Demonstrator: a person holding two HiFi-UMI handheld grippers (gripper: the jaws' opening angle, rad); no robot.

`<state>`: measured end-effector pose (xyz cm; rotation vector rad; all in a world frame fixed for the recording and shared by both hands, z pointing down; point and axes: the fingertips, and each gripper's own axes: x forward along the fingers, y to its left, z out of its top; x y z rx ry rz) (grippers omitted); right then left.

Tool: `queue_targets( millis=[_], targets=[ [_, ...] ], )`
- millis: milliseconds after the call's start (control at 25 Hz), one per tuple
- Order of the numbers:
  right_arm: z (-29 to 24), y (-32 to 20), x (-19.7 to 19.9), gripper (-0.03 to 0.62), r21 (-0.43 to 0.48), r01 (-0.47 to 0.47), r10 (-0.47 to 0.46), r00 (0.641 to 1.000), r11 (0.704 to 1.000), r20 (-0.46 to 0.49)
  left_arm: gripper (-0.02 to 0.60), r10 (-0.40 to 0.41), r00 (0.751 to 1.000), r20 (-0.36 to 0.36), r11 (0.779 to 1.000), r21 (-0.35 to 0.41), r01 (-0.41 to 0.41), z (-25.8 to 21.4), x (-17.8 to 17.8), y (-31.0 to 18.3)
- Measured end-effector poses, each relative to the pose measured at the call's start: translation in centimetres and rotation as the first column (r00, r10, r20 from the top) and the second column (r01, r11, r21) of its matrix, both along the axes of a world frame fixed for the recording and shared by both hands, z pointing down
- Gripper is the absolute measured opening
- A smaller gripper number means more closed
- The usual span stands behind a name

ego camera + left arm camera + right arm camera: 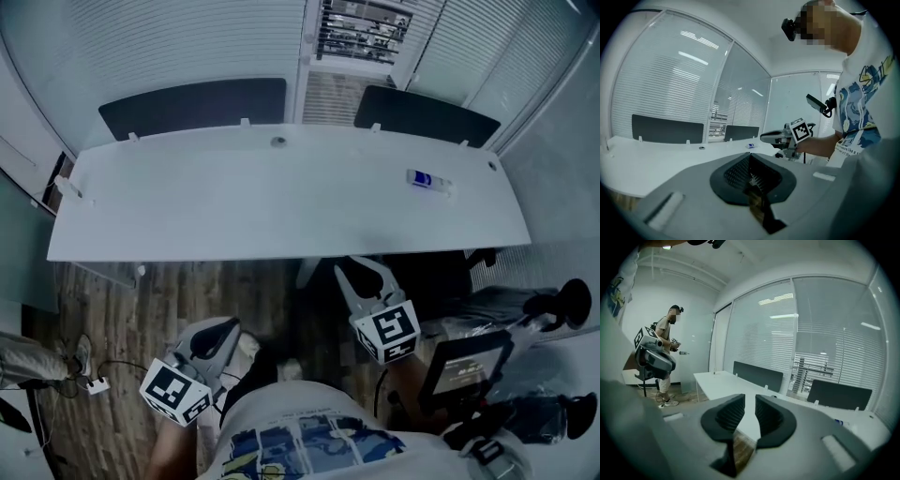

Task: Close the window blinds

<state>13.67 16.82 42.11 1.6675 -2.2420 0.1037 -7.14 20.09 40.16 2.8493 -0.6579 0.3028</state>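
left gripper point(750, 161): fingers clenched, empty | right gripper point(749, 408): fingers parted, nothing between | both were held low, worktop point(234, 206) between them and blinds point(187, 37) | likely pre-reach

White horizontal-slat window blinds point(178, 42) hang lowered behind the desk point(281, 202), shut except one narrow see-through section point(364, 28).

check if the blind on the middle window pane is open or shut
Open: shelving beyond the glass shows through the middle blind, while the left blind reads as solid white slats.
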Motion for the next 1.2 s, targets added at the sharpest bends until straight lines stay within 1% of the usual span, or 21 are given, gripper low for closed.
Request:
queue_targets(
  millis=[120, 240, 400, 600, 760, 840, 1000, 1200],
  targets=[
    [0.0, 1.8, 0.0, 0.060, 0.004, 0.013, -0.013, 1.000, 1.000, 0.005, 0.005, -0.018, 1.000, 0.007, 1.000, -0.016, 0.018, 0.3, -0.2, 1.9],
    [-0.2, 2.9, -0.6, 0.045, 0.012, 0.023, -0.023, 0.999, 1.000, 0.023, 0.005, -0.009, 1.000, 0.025, 1.000, -0.021, 0.009, 0.5, -0.4, 3.2],
    [-0.8, 4.1, -1.1, 0.030, 0.024, 0.016, -0.017, 0.999, 1.000, 0.040, 0.005, -0.003, 1.000, 0.027, 1.000, -0.009, 0.004, -0.3, -0.9, 3.6],
    [-1.9, 5.1, -4.1, 0.017, 0.034, -0.012, 0.011, 1.000, 0.999, 0.024, 0.005, 0.060, 0.998, 0.018, 0.998, 0.021, -0.060, -1.9, -2.9, 3.3],
    [-1.9, 6.0, -5.0, 0.016, 0.041, -0.023, 0.021, 0.999, 0.999, 0.037, 0.005, 0.097, 0.995, 0.023, 0.995, 0.034, -0.097, -2.4, -2.9, 3.6],
    [-1.9, 6.4, -6.1, 0.015, 0.039, -0.024, 0.022, 0.999, 0.999, 0.047, 0.005, 0.098, 0.995, 0.022, 0.995, 0.030, -0.099, -2.3, -3.9, 3.8],
    [-2.4, 7.2, -9.2, 0.015, 0.051, -0.041, 0.039, 0.999, 0.998, 0.032, 0.005, 0.124, 0.992, 0.019, 0.992, 0.031, -0.124, -2.2, -6.9, 4.2],
    [-2.7, 7.9, -12.6, 0.014, 0.061, -0.040, 0.039, 0.999, 0.997, 0.018, 0.005, 0.151, 0.988, 0.001, 0.988, 0.028, -0.151, -1.8, -9.5, 4.8]
  ],
)
